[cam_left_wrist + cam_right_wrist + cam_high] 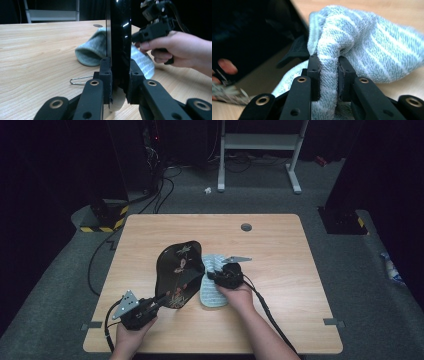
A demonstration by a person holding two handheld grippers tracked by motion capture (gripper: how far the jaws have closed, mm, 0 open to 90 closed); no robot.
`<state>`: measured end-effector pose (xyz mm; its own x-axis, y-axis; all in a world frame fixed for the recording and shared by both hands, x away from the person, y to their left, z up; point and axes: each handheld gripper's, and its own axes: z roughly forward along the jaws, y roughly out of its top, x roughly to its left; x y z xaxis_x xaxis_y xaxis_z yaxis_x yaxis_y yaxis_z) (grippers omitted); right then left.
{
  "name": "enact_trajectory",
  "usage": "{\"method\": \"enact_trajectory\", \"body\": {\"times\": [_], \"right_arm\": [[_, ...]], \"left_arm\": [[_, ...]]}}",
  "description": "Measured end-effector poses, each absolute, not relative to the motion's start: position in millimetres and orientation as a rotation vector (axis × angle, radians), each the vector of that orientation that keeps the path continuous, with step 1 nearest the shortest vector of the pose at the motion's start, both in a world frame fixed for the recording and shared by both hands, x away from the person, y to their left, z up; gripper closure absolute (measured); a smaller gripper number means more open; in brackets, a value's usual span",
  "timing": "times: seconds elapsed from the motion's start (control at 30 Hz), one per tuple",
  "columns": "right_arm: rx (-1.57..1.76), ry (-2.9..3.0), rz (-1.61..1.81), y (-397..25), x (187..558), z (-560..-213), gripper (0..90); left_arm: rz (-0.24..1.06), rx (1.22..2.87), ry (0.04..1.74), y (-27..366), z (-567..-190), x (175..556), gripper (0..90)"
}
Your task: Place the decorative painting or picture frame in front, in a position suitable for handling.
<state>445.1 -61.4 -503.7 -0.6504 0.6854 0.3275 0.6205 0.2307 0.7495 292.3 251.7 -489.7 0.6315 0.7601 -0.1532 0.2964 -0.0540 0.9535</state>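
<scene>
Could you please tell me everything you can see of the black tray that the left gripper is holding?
The black tray is glossy, lacquer-like, with a wavy rim and a painted pattern of flowers and insects on its inner face. The left gripper is shut on its lower edge and holds it tilted up on edge above the wooden table. A pale spot shows at the clamped edge. The striped grey-blue cloth, pinched by the right gripper, lies right beside it.
</scene>
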Motion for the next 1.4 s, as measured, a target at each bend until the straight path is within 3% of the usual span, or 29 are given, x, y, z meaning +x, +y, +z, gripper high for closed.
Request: {"method": "enact_trajectory", "body": {"times": [0.33,0.77,1.4], "right_arm": [[1.229,2.479,1.285,-52.8,436.4,-517.5,74.9],[1.05,2.368,1.358,-56.2,437.6,-476.1,74.8],[1.09,2.502,1.206,-48.2,435.3,-518.0,75.0]], "left_arm": [[0.469,1.632,0.889,251.7,-489.7,292.3,78.3],[0.472,1.636,0.885,252.0,-489.6,292.7,78.3],[0.474,1.637,0.887,251.4,-489.6,292.9,78.3]]}}
